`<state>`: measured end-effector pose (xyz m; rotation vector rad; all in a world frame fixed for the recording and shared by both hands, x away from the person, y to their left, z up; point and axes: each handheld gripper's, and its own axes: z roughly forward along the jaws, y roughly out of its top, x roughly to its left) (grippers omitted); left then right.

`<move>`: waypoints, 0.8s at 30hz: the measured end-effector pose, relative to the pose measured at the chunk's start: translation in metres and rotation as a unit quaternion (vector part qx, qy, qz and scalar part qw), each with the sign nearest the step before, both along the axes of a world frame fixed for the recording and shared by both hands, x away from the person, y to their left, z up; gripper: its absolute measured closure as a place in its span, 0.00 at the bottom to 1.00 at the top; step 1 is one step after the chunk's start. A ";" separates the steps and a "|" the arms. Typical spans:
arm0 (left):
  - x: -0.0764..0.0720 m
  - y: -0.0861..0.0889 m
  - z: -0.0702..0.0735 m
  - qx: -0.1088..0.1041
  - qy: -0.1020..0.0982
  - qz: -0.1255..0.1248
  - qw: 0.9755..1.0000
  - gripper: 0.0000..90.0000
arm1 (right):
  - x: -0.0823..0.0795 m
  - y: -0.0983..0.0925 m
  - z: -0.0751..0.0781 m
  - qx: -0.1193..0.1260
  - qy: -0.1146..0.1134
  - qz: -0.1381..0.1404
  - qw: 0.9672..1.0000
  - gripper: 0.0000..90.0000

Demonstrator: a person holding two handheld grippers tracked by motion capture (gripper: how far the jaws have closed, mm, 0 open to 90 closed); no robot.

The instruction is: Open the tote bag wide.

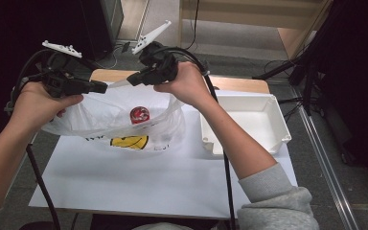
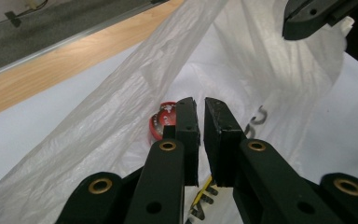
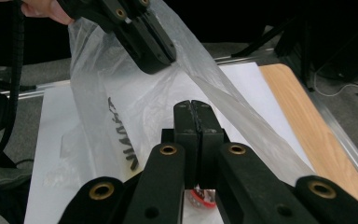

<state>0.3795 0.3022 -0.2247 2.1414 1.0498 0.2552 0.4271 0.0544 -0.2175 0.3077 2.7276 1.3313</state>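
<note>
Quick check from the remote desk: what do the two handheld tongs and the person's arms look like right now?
Both tongs, left and right, are black, with flat blocky pads and brass-coloured rivets. Each carries a white three-cornered plate on top and trails a black cable. The right forearm ends in a pushed-up grey sleeve.

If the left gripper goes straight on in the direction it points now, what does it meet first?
Most likely the left gripper first meets the thin wall of the white plastic bag that its jaws pinch. Behind the film lies the red can, a little left of that line. The depth is hard to judge.
</note>
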 end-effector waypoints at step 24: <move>0.031 0.005 -0.052 0.012 -0.008 0.062 0.998 0.95 | 0.034 0.031 -0.076 -0.034 0.026 -0.030 0.999 1.00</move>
